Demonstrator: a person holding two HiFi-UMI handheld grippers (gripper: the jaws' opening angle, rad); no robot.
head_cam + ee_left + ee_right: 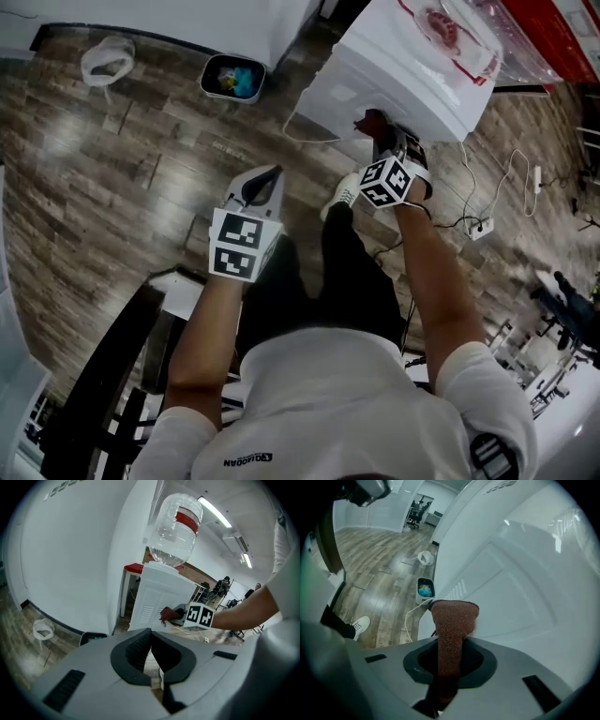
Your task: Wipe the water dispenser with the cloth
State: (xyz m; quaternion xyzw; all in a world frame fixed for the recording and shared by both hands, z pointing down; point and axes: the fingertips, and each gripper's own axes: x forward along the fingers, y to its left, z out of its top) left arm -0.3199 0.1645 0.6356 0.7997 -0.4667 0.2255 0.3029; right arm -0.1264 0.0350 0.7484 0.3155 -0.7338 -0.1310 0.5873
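The white water dispenser (403, 75) stands at the upper right of the head view, with a clear bottle (173, 531) upside down on top. My right gripper (389, 142) is shut on a reddish-brown cloth (372, 122), and the cloth presses against the dispenser's side panel (511, 588). In the right gripper view the cloth (452, 620) sticks up from between the jaws. My left gripper (267, 175) hangs to the left, well clear of the dispenser, jaws closed together on nothing (150, 634). From it I see the cloth (168, 614) on the vented side.
A small bin (232, 78) with blue contents stands by the wall left of the dispenser, a white bag (106, 58) further left. A power strip (481, 228) with cables lies on the wood floor at right. A dark bench (112, 375) is at lower left.
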